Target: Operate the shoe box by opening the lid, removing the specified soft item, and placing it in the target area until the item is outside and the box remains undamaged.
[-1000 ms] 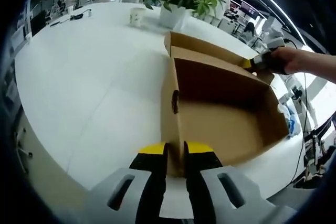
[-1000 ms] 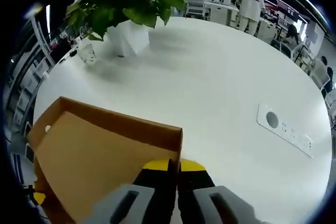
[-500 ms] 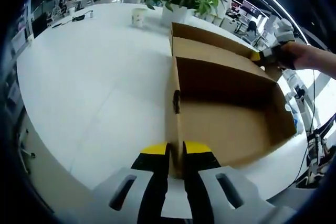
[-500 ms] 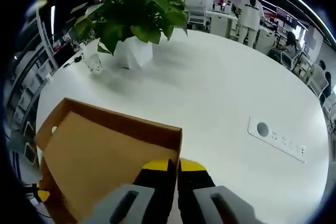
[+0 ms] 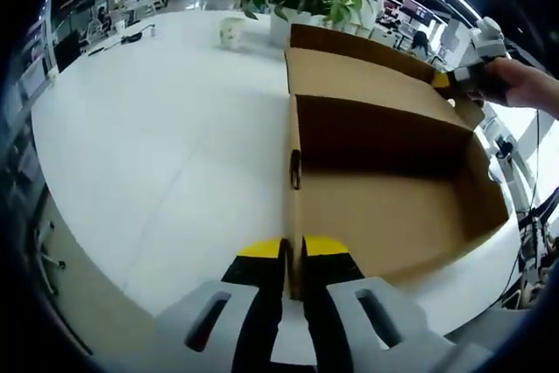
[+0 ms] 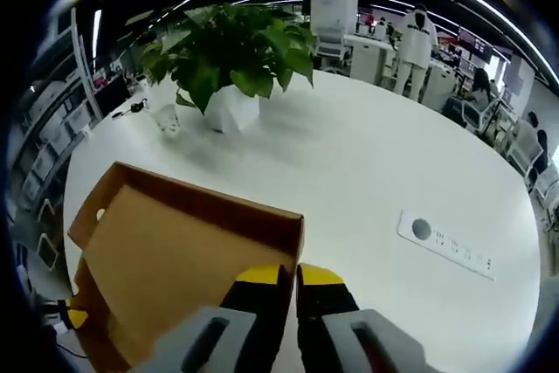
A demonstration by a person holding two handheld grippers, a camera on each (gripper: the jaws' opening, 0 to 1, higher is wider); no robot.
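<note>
On the white bench [image 5: 157,128] both tongs, left [image 5: 293,255] and right [image 6: 289,279], pinch opposite rims of the opened box [image 5: 384,198]; soft item unseen, removal apparently left.

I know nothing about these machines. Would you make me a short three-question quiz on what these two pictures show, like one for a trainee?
1. True or false: the left hand-held gripper is shut on a wall of the cardboard box.
2. Multiple choice: what stands on the white table beyond the box in the right gripper view? A) a laptop B) a potted plant C) a stack of books
3. Fill in: the right hand-held gripper grips the box's raised ____.

Key: 1. True; its jaws pinch the wall's edge. 2. B. 3. lid; it stands open, and the box floor seen in the left gripper view is bare.
</note>
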